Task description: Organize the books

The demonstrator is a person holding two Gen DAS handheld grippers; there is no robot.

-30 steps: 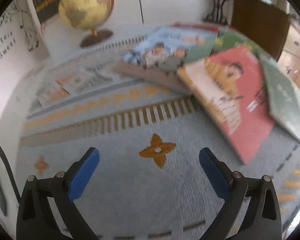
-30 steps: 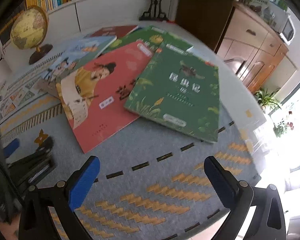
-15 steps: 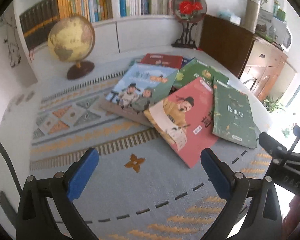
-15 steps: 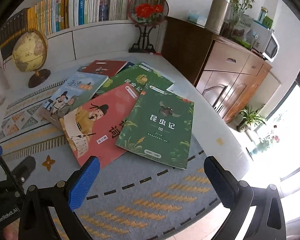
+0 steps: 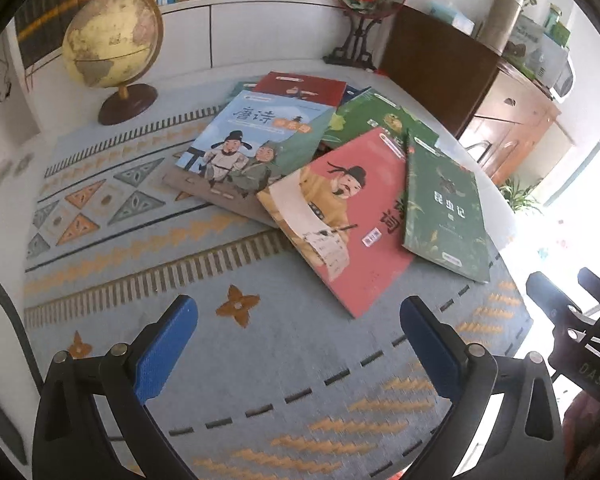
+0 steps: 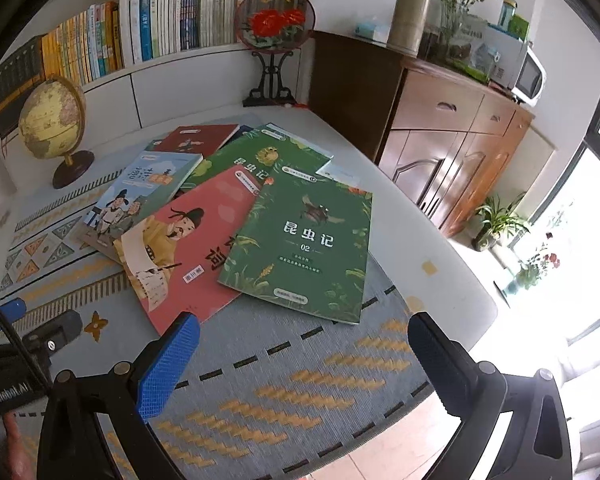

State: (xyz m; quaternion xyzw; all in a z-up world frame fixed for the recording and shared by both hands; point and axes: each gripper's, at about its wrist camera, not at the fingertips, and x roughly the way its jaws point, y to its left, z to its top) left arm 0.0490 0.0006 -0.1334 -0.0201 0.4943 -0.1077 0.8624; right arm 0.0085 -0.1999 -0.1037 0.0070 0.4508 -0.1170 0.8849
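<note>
Several thin books lie overlapped on a patterned cloth. A dark green book lies on top at the right, also in the left wrist view. A red book lies under its left edge. A light blue book, a second green book and a dark red book lie farther back. My left gripper is open and empty, above the cloth in front of the red book. My right gripper is open and empty, in front of the dark green book.
A globe stands at the back left. A red flower fan on a black stand is at the back. A wooden cabinet stands to the right. A bookshelf runs along the wall. The table edge curves at the right.
Both grippers have pulled back and risen from close over the books, so more of the table and room shows. Both stay open. The books have not moved.
</note>
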